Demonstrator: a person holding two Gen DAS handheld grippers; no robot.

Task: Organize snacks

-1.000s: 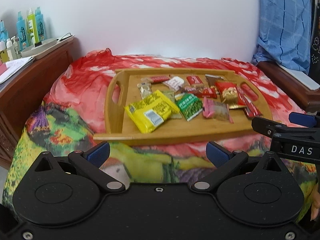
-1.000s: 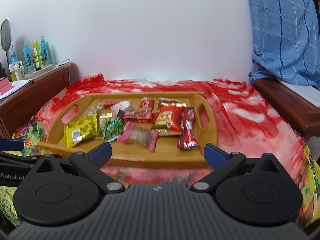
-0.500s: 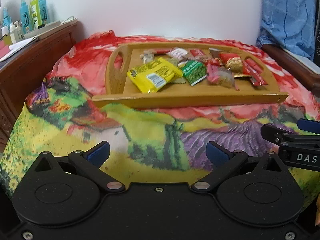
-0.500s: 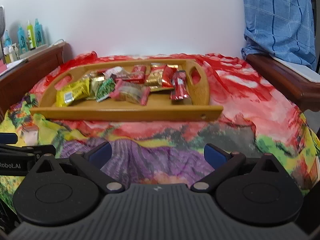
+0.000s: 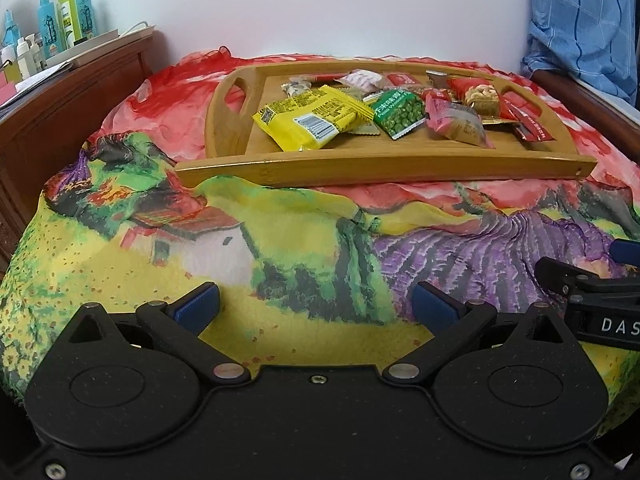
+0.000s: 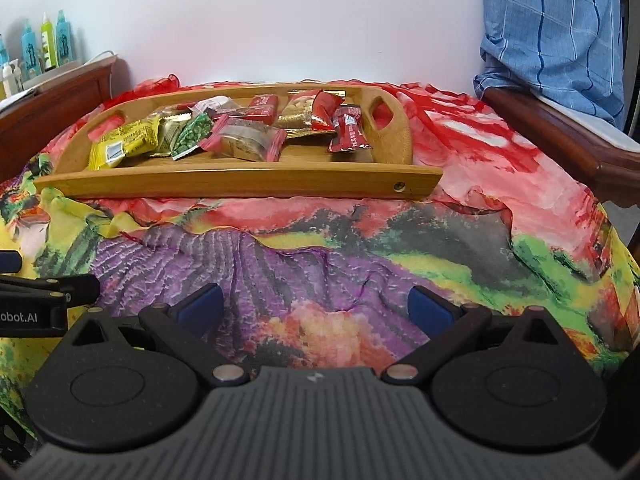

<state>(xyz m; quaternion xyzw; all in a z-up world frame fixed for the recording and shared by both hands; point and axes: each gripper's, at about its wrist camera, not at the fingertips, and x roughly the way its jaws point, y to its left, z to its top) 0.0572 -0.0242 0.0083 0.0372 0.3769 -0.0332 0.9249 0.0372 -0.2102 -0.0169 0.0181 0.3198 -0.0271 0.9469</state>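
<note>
A bamboo tray (image 5: 384, 168) (image 6: 240, 184) lies on a colourful cloth, well ahead of both grippers. It holds several snack packets: a yellow packet (image 5: 310, 122) (image 6: 124, 146), a green pea packet (image 5: 398, 114) (image 6: 192, 136), a pink-ended clear packet (image 5: 458, 124) (image 6: 248, 142), a gold nut packet (image 5: 482, 98) (image 6: 304, 114) and red sticks (image 5: 528, 122) (image 6: 348, 132). My left gripper (image 5: 316, 306) hovers low over the cloth, open and empty. My right gripper (image 6: 316, 306) is open and empty too, just to the right of the left one.
A patterned cloth (image 5: 280, 240) covers the surface. A dark wooden side unit (image 5: 60, 112) with bottles (image 5: 64, 16) stands at the left. A wooden rail (image 6: 560, 136) and hanging blue checked fabric (image 6: 552, 32) are at the right. A white wall is behind.
Both grippers have dropped lower towards the cloth, so the tray now sits higher and flatter in both views. Jaws stay open; the snacks have not moved.
</note>
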